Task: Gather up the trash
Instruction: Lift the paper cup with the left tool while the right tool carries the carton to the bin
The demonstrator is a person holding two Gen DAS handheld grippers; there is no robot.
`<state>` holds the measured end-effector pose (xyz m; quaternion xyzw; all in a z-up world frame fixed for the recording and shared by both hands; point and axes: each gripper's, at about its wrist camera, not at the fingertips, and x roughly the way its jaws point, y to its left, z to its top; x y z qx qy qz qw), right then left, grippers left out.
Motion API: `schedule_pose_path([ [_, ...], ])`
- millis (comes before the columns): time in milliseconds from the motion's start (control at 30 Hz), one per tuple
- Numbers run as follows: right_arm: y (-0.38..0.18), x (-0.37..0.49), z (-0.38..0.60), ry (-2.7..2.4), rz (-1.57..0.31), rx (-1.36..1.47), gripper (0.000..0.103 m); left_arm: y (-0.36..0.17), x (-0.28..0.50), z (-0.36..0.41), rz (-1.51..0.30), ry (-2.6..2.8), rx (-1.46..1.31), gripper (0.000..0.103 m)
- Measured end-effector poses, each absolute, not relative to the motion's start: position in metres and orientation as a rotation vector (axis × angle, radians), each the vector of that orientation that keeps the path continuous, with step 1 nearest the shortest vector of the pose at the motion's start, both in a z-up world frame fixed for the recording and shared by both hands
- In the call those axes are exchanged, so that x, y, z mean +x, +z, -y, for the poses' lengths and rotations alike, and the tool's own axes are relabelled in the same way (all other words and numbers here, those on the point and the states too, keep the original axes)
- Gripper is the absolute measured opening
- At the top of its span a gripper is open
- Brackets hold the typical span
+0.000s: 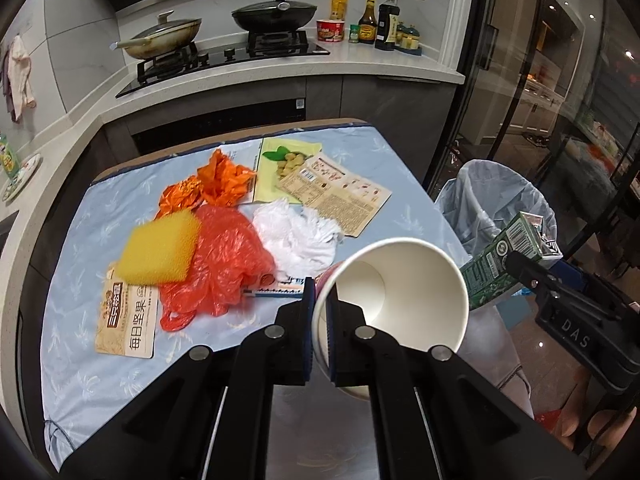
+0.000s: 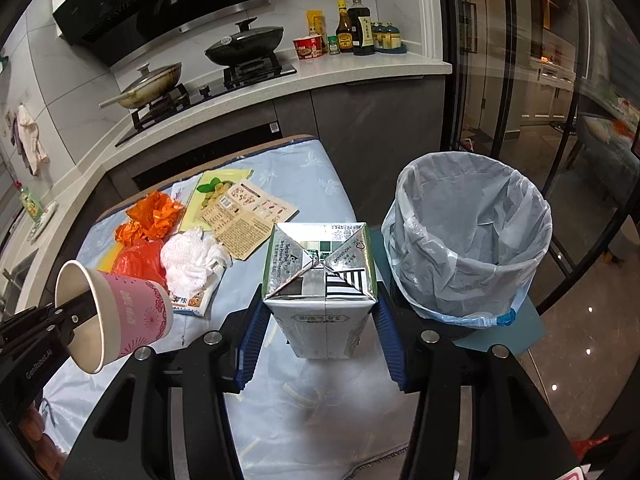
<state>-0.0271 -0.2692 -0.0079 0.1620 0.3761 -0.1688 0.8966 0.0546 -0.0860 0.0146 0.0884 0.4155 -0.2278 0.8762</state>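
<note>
The milk carton (image 2: 320, 288) is being squeezed between the fingers of the right hand-held gripper (image 2: 320, 334), up over the table (image 2: 304, 168) edge, just beside the lined trash bin (image 2: 468, 240). The left hand-held gripper (image 1: 320, 320) is pinching the rim of a paper cup (image 1: 394, 292). Both are being carried to the bin. Next, I think, the carton is going over the bin's mouth and getting dropped. Wrappers, bags and a yellow sponge (image 1: 162, 250) are waiting on the table.

My left camera looks along its tool (image 1: 320, 320) from just above the near edge of the cloth-covered counter (image 1: 120, 360), facing the stove (image 1: 224, 56) beyond. My right camera sits further toward the bin (image 2: 468, 240), facing the same way, close over that counter (image 2: 312, 400). Both views share the litter, stove (image 2: 208, 88) and bin (image 1: 500, 200).
</note>
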Motion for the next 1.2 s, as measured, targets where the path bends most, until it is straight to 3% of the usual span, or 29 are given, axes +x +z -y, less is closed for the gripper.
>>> schedule_pose_path([
  [700,0.044,-0.055,0.370,-0.521,-0.575,0.424,0.050,0.054,0.074,0.193,-0.809,-0.684,0.234,0.005],
  [1200,0.011,-0.035,0.461,-0.688,-0.575,0.471,0.050,0.026,0.103,0.337,-0.852,-0.871,0.272,0.005],
])
